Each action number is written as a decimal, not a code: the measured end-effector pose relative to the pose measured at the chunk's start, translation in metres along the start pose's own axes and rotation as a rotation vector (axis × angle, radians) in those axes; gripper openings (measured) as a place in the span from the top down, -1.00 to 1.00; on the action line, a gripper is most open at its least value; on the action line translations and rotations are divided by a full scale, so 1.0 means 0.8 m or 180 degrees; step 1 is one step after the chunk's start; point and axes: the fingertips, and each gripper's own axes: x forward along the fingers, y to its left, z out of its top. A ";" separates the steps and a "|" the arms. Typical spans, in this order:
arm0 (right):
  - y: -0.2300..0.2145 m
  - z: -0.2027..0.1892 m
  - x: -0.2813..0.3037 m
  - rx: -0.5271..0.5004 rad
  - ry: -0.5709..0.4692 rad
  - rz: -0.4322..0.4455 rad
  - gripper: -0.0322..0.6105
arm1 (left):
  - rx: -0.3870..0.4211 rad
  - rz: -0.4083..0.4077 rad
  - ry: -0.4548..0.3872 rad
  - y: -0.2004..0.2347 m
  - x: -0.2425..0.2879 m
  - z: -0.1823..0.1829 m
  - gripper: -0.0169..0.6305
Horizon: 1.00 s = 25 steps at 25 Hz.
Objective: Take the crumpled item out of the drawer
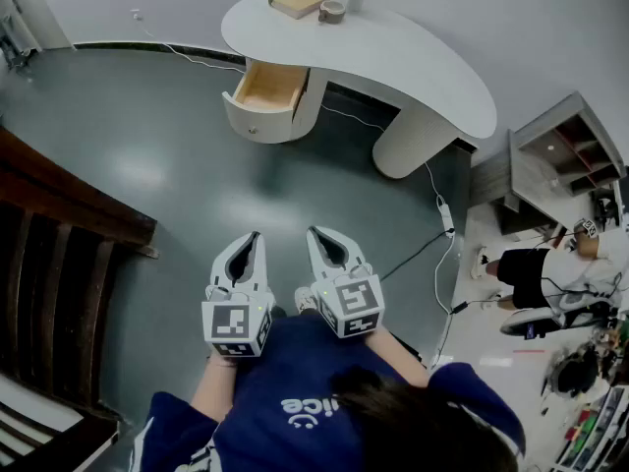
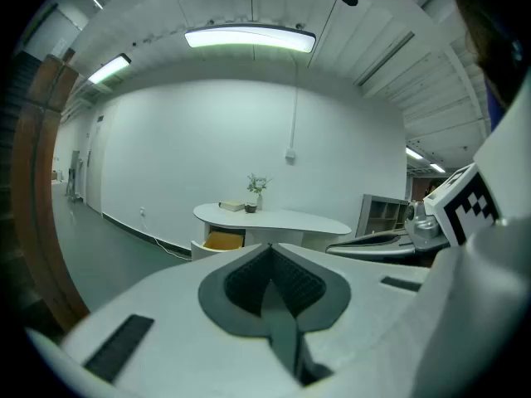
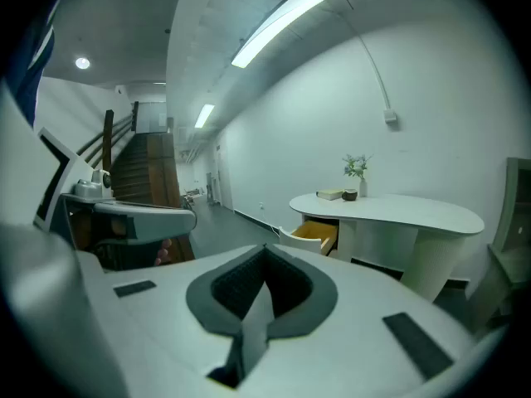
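Two white plastic grippers with ribbed dark pads: left tongs (image 1: 255, 236) and right tongs (image 1: 314, 232), both closed and empty, over a smooth grey floor (image 1: 147, 165). Well beyond, a curved white bench (image 1: 393, 52). Its rounded drawer (image 1: 267, 88) stands open, pale wood inside; the crumpled item cannot be made out.

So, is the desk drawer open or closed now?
Open. The drawer stands pulled out from under the desk top, its wooden inside showing.

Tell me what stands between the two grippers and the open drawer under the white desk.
Nothing visible does. Only bare floor lies between the left gripper, the right gripper and the drawer, which stands pulled open. The crumpled item itself cannot be made out inside from here.
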 end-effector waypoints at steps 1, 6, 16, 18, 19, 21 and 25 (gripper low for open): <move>0.003 0.006 0.004 -0.0010 -0.0004 -0.0009 0.88 | -0.0001 -0.0010 -0.0006 0.005 -0.001 -0.001 0.93; 0.011 0.015 0.023 0.0039 -0.0048 -0.0091 0.88 | 0.0009 -0.0080 -0.0016 0.029 0.001 -0.002 0.93; 0.014 0.017 0.048 0.0282 -0.0101 -0.0251 0.88 | 0.0028 -0.0175 0.0056 0.067 0.006 -0.006 0.93; 0.010 0.016 0.054 0.0327 -0.0092 -0.0236 0.88 | 0.0019 -0.0172 0.0074 0.068 0.011 -0.006 0.93; 0.007 0.016 0.058 0.0345 -0.0084 -0.0226 0.88 | 0.0017 -0.0168 0.0080 0.069 0.015 -0.006 0.93; -0.001 0.016 0.070 0.0374 -0.0061 -0.0201 0.88 | 0.0016 -0.0149 0.0090 0.073 0.024 -0.005 0.93; -0.020 0.021 0.103 0.0351 -0.0023 -0.0087 0.88 | -0.0055 -0.0028 0.0106 0.088 0.049 -0.002 0.93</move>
